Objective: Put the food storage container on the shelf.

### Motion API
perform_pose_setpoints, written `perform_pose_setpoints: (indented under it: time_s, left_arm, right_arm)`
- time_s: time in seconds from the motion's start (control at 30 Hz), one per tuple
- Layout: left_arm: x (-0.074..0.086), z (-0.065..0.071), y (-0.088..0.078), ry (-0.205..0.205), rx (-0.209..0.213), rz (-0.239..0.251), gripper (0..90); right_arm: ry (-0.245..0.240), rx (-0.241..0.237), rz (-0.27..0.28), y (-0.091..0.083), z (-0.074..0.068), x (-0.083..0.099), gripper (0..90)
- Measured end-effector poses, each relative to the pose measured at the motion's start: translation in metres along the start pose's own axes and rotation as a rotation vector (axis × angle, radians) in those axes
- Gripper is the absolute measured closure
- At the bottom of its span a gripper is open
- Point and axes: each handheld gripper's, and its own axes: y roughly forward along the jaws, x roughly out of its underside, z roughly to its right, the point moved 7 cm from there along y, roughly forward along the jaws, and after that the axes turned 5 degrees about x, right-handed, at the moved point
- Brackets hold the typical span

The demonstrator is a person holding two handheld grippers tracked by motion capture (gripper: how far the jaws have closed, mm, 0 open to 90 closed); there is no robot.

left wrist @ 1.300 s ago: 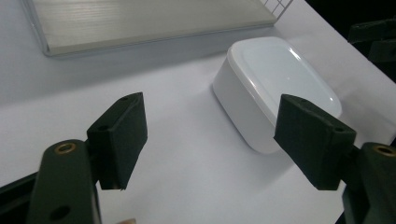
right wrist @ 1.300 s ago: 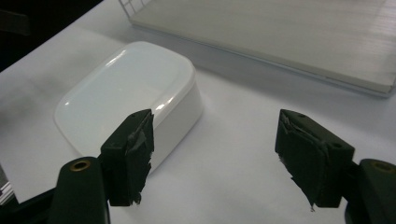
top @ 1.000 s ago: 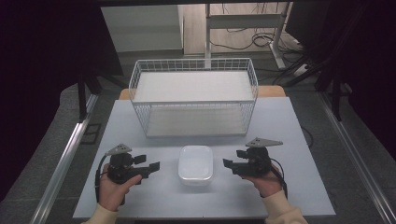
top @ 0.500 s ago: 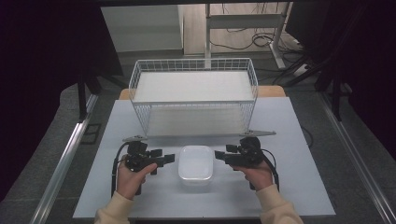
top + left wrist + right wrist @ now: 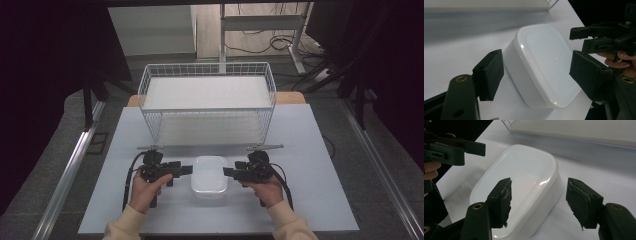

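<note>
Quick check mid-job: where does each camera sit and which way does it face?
High view: above the person's side, looking forward and down on the table; both forearms enter from below.
Left gripper view: rides the left gripper, facing the white lidded container.
Right gripper view: rides the right gripper, facing the container from the opposite side.
Shared: all show the container; each gripper view shows the other gripper.

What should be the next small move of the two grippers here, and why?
Probably ease both inward onto the white lidded container: the left gripper and right gripper flank its sides with jaws open and nothing gripped yet.
</note>
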Motion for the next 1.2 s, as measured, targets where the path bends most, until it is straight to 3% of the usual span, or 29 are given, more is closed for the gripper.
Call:
perform_pose_setpoints:
  time_s: [0.13,0.17,0.23,0.3,0.5,0.7,0.93,0.97,1.07,1.2]
  left_arm:
    - [0.004,-0.002,0.006,-0.008,-0.006,-0.027,26.7]
    - [0.006,0.0,0.009,-0.026,0.01,-0.032,26.7]
    - [0.006,0.002,0.01,-0.022,0.016,-0.025,26.7]
    - [0.01,-0.001,0.015,-0.054,0.033,-0.033,27.2]
    - [0.013,-0.006,0.02,-0.064,0.021,-0.047,28.1]
    - [0.015,-0.009,0.025,-0.081,0.045,-0.06,32.3]
    - [0.019,-0.004,0.031,-0.099,0.094,-0.079,43.7]
    - [0.019,-0.004,0.031,-0.089,0.068,-0.077,46.3]
    - [0.02,-0.004,0.029,-0.09,0.063,-0.078,49.6]
    - [0.021,-0.004,0.023,-0.121,0.098,-0.058,57.1]
  right_arm:
    - [0.001,-0.003,-0.017,0.005,-0.001,0.003,37.2]
    - [0.0,-0.004,-0.022,0.007,-0.002,0.004,37.2]
    - [0.0,-0.005,-0.023,0.007,-0.002,0.005,37.2]
    - [0.007,-0.004,-0.031,0.01,-0.001,0.007,37.3]
    - [0.017,-0.014,-0.043,0.015,-0.002,0.011,37.8]
    - [0.039,-0.025,-0.048,0.017,-0.003,0.012,39.6]
    - [0.079,-0.063,-0.051,0.018,-0.006,0.015,46.9]
    - [0.102,-0.066,-0.047,0.017,-0.005,0.014,52.2]
    - [0.114,-0.068,-0.046,0.014,-0.004,0.014,56.2]
    - [0.168,-0.11,-0.035,0.009,-0.005,0.014,64.9]
